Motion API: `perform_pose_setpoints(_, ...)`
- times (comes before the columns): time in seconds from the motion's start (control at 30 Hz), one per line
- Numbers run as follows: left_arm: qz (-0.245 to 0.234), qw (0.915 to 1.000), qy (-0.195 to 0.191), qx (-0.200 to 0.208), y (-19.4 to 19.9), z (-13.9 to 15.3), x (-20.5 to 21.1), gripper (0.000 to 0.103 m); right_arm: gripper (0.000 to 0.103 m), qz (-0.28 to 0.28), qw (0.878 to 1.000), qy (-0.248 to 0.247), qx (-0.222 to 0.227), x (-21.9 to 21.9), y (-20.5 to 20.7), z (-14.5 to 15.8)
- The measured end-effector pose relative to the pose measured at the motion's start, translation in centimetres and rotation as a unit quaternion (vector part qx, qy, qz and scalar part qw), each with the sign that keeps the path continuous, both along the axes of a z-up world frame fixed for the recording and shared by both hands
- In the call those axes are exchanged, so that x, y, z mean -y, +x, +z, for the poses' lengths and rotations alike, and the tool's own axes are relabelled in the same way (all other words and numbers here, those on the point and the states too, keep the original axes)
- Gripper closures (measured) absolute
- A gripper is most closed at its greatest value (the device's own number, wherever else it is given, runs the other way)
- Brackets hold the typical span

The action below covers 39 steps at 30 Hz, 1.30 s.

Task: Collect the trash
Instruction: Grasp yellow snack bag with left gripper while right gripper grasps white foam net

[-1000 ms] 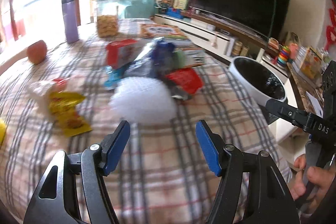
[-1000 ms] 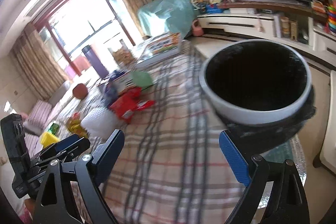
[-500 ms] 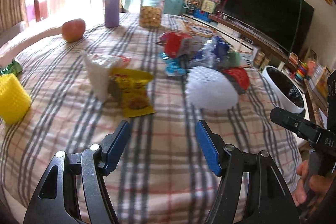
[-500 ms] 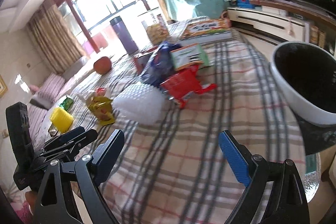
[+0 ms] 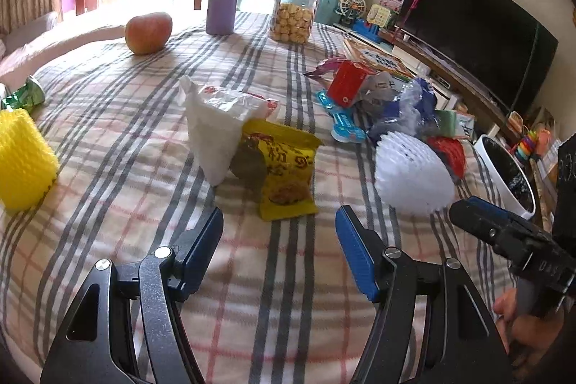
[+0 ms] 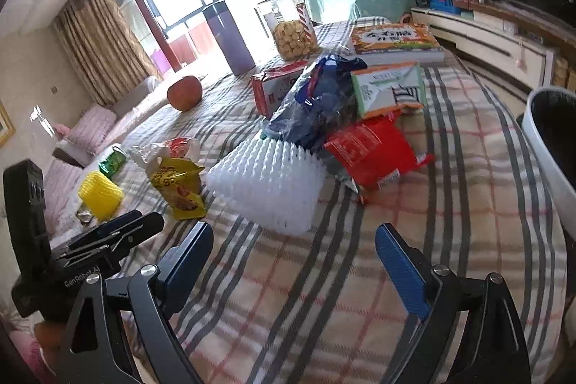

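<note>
Plaid cloth [image 5: 288,294] covers the table from edge to edge. From the left wrist view, the left gripper [image 5: 279,242] stands with its jaws apart and empty at lower centre, just short of a yellow snack wrapper [image 5: 284,179] lying against a white plastic bag [image 5: 216,128]. Only here the yellow foam net [image 5: 23,157] shows large at the left edge.

From the right wrist view, the right gripper [image 6: 293,261] gapes wide, empty, below the white foam net [image 6: 273,182]. Behind it pile a red wrapper [image 6: 374,150] and blue bag [image 6: 316,99]; the white bin [image 6: 543,139] fills the right edge.
</note>
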<state>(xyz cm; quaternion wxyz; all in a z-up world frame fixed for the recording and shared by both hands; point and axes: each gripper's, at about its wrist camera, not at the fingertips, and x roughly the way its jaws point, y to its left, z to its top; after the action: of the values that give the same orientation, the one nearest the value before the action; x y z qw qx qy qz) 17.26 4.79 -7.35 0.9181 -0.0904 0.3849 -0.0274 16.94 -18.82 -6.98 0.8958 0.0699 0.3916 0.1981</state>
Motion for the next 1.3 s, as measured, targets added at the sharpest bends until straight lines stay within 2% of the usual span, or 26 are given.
perform_pose_setpoints(0.1, -0.005, 1.0000, -0.004, -0.002, 1.4, -0.2, 0.0, 0.044, 0.011, 0.004, 1.000, -0.009, 0.001, -0.8, 0.8, -0.1)
perform_pose_setpoints(0.2, -0.008, 1.0000, -0.003, -0.003, 2.8, -0.5, 0.2, 0.051, 0.017, 0.007, 1.000, -0.005, 0.003, -1.1, 1.5, -0.3)
perform_pose_setpoints(0.23, -0.010, 0.9999, -0.001, -0.006, 3.1, -0.6, 0.3, 0.056, 0.024, 0.008, 1.000, 0.000, 0.003, -1.1, 1.7, -0.4)
perform_pose_setpoints(0.27, -0.016, 0.9998, -0.003, -0.010, 3.6, -0.9, 0.5, 0.073, 0.030, 0.010, 1.000, 0.006, 0.002, -1.0, 1.8, -0.5)
perform_pose_setpoints(0.3, -0.022, 0.9997, -0.005, -0.014, 3.8, -1.1, 0.6, 0.079, 0.046, 0.012, 1.000, 0.010, -0.001, -1.0, 2.0, -0.7)
perform_pose_setpoints(0.33, -0.024, 0.9996, -0.007, -0.015, 3.9, -1.3, 0.8, 0.080, 0.064, 0.013, 1.000, 0.010, -0.005, -1.0, 2.1, -0.9)
perform_pose_setpoints(0.47, -0.034, 0.9994, -0.006, -0.007, 3.0, -1.1, 1.5, 0.084, 0.076, 0.018, 1.000, 0.018, -0.005, -0.5, 1.4, -1.3)
perform_pose_setpoints(0.67, -0.051, 0.9985, -0.015, -0.009, 1.2, -0.7, 2.8, 0.085, 0.078, 0.018, 1.000, 0.025, 0.003, 1.3, -0.6, -0.4)
perform_pose_setpoints(0.87, -0.082, 0.9965, -0.015, -0.003, -0.1, 0.2, 5.5, 0.085, 0.078, -0.007, 1.000, 0.030, 0.005, 4.4, -2.5, 0.0)
perform_pose_setpoints(1.3, -0.156, 0.9876, -0.012, 0.003, -1.7, 1.3, 11.8, 0.085, 0.078, -0.057, 0.997, 0.042, 0.011, 9.8, -6.2, 0.7)
